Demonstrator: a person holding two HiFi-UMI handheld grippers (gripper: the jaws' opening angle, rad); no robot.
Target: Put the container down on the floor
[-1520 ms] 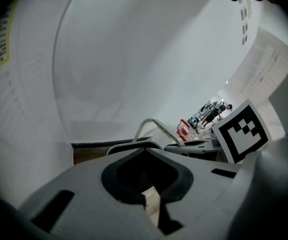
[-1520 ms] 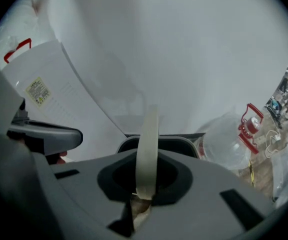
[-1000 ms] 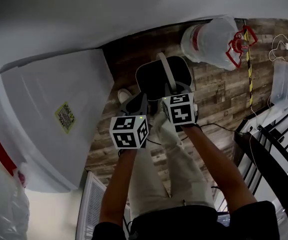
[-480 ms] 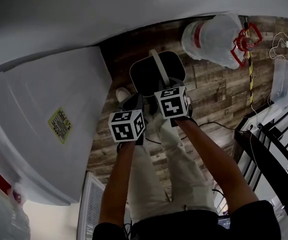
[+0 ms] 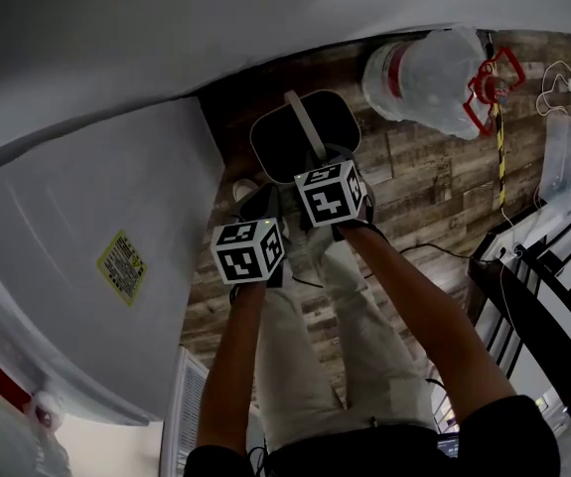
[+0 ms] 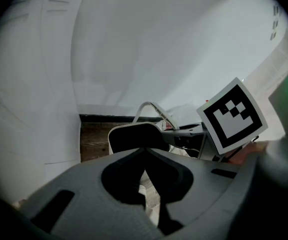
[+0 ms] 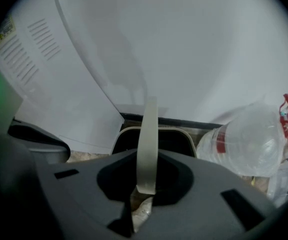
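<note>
A dark container (image 5: pixel 287 147) with a cream rim and a cream bail handle (image 5: pixel 302 125) is over the wood floor, close to the white wall. My right gripper (image 5: pixel 321 165) is shut on the top of that handle (image 7: pixel 147 143), which rises straight up between its jaws. Below them lies the container's dark opening (image 7: pixel 175 140). I cannot tell whether the container's base touches the floor. My left gripper (image 5: pixel 264 210) hangs beside it on the left. In the left gripper view its jaws meet with nothing between them (image 6: pixel 145 178), and the container (image 6: pixel 135 137) lies ahead.
A large clear water jug (image 5: pixel 426 76) with a red band lies on the floor to the right, next to a red frame (image 5: pixel 491 79). A white appliance (image 5: pixel 96 237) fills the left. A black rack (image 5: pixel 548 296) and a clear box (image 5: pixel 569 152) stand at the right. A floor vent (image 5: pixel 180 410) is below.
The right gripper and the container have shifted a little left and farther from me, toward the wall. The left gripper has barely moved.
</note>
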